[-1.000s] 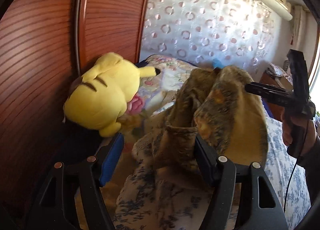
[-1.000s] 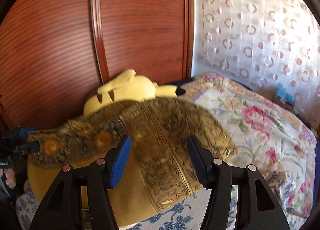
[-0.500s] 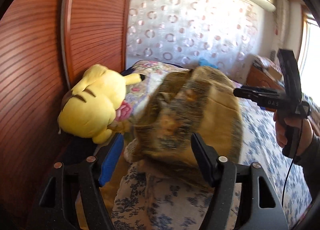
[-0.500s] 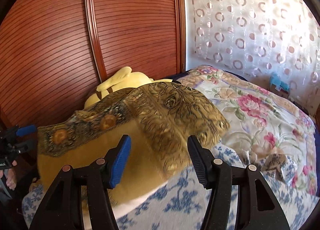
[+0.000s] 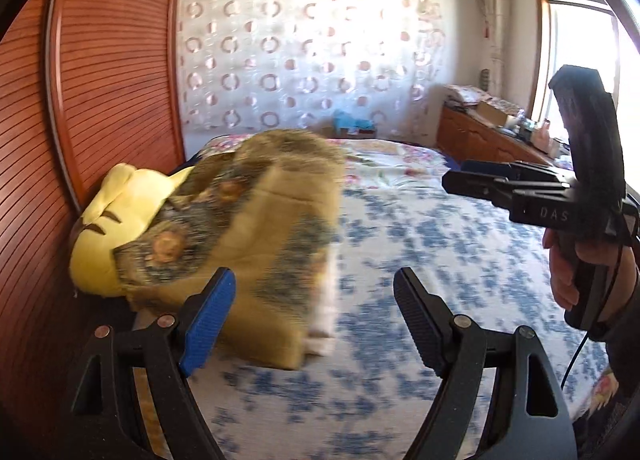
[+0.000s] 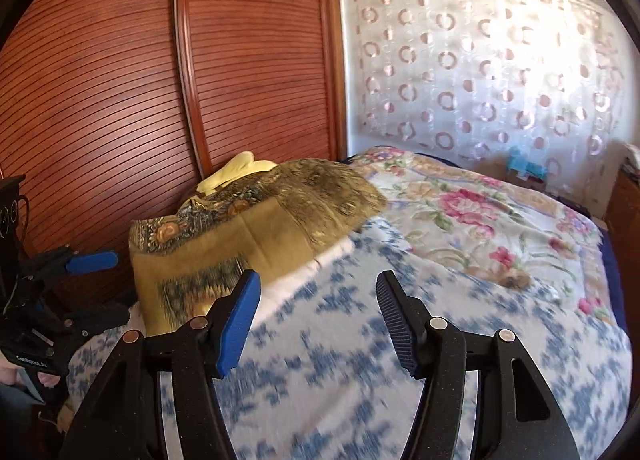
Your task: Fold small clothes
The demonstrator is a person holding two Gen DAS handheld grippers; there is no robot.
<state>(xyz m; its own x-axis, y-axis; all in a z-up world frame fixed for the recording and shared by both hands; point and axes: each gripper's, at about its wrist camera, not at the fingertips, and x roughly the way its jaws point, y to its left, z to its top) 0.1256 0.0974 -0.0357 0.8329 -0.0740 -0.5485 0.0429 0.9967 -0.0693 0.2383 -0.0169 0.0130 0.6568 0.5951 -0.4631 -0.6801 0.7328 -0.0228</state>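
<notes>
**Folded garment set down at the edge of the bed, both grippers clear of it**

A bedroom: a bed (image 6: 460, 360) under a blue-and-white floral cover fills the lower half of both views, with a pink-flowered quilt (image 6: 472, 211) behind it, a ribbed wooden wardrobe (image 6: 120, 79) at the upper left and a ring-patterned curtain (image 6: 480, 71) at the upper right. We see the folded garment (image 6: 248, 236), ochre with a dark ornamental border, lying left of centre in the right wrist view, at the near-left corner of the bed, partly over a white layer (image 6: 316, 264) and resting against a yellow plush toy (image 5: 120, 215) that leans on the wardrobe. We judge this corner to serve as the stacking place, kept to the side so that the middle of the cover stays free for laying out the next piece.

The left gripper (image 5: 316, 316) stands wide, its jaws having just been opening, and nothing lies between them; the garment shows only behind its blue finger. The right gripper (image 6: 320, 320) is also apart and empty, pointed over bare cover. In the left wrist view the right gripper appears again at the right edge, carried in a hand (image 5: 576, 272), well apart from the garment. We read this as a release completed: the fold on this piece looks done, and both tools are free for another item.
</notes>
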